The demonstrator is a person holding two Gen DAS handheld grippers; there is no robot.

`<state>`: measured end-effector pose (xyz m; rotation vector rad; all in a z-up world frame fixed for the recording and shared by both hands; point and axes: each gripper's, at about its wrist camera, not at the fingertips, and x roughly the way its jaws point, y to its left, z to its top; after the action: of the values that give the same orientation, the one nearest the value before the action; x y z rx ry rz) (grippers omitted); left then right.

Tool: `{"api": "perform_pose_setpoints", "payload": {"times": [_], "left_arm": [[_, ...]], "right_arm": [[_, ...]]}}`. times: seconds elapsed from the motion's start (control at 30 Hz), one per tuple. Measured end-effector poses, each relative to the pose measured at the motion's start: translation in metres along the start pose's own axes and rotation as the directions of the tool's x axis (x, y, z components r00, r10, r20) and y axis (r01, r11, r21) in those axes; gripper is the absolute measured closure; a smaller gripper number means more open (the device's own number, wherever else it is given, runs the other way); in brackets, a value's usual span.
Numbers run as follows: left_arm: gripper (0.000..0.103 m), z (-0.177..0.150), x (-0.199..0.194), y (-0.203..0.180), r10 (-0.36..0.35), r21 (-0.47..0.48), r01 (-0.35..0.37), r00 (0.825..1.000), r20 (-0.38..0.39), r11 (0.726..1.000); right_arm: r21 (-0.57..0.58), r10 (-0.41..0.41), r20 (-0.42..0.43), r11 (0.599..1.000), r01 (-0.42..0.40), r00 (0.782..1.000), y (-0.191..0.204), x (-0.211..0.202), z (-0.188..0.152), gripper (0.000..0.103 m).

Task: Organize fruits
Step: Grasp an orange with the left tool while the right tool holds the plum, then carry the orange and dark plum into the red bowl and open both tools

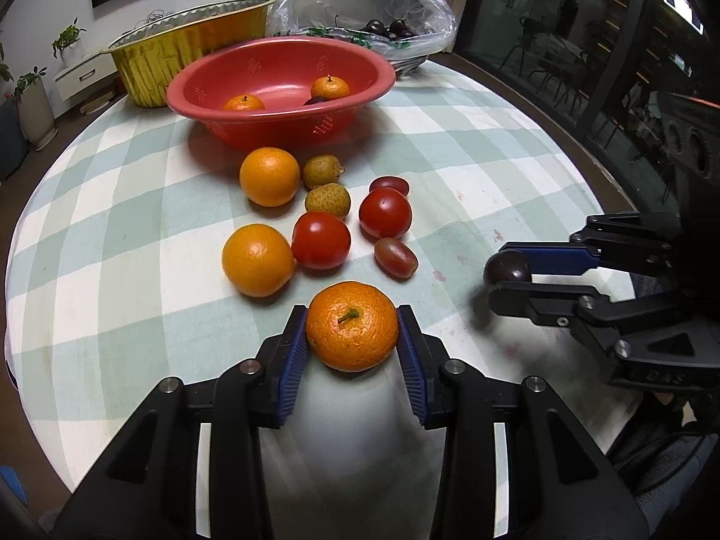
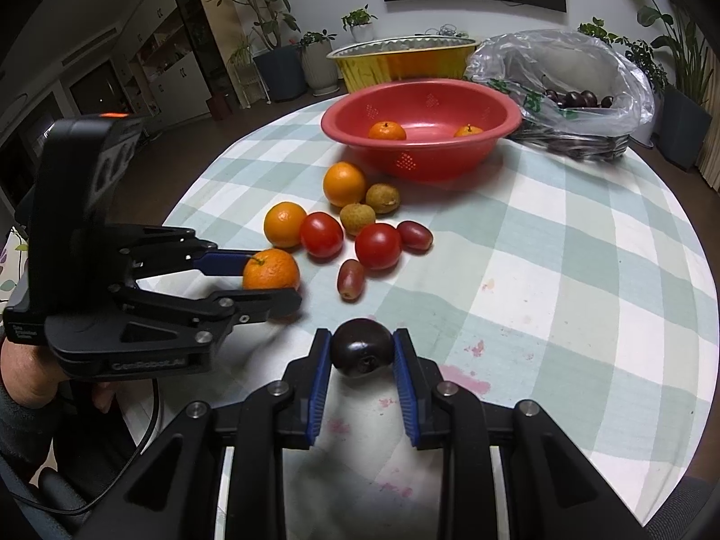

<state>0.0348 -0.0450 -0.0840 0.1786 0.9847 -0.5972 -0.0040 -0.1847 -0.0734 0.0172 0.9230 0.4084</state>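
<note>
Both grips look made: the left gripper (image 1: 352,333) pinches a mandarin (image 1: 352,325) and the right gripper (image 2: 362,351) clamps a dark plum (image 2: 362,347), each near the table edge, well short of the red bowl (image 1: 279,90). Next, I judge, comes lifting each over the loose fruit and into that bowl. The dark fruit in the plastic bag (image 1: 364,9) behind the bowl is hard to identify.
</note>
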Motion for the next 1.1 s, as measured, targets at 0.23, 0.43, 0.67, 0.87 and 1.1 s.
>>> {"api": "perform_pose_setpoints", "payload": {"times": [0.23,0.43,0.67,0.87,1.1], "left_arm": [[0.067,0.002,-0.025,0.017,-0.003,-0.037,0.005,0.999,0.043,0.999],[0.067,0.026,-0.046,0.039,0.018,-0.045,-0.013,0.995,0.097,0.999],[0.067,0.075,-0.056,0.064,0.056,-0.026,-0.053,0.987,0.149,0.998],[0.067,0.122,-0.043,0.073,0.054,0.003,-0.055,0.986,0.159,0.998],[0.067,0.159,-0.007,0.072,0.018,0.044,-0.024,0.991,0.132,0.999]], "right_arm": [[0.021,0.012,-0.003,1.0,-0.012,1.0,-0.004,0.002,0.002,0.073],[0.04,-0.009,0.019,0.999,0.009,1.0,-0.017,-0.004,0.015,0.073],[0.083,-0.063,0.07,0.995,0.058,0.996,-0.046,-0.017,0.052,0.073],[0.094,-0.09,0.117,0.992,0.08,0.989,-0.059,-0.024,0.099,0.073],[0.038,-0.096,0.125,0.995,0.092,0.987,-0.055,-0.007,0.139,0.073]]}}
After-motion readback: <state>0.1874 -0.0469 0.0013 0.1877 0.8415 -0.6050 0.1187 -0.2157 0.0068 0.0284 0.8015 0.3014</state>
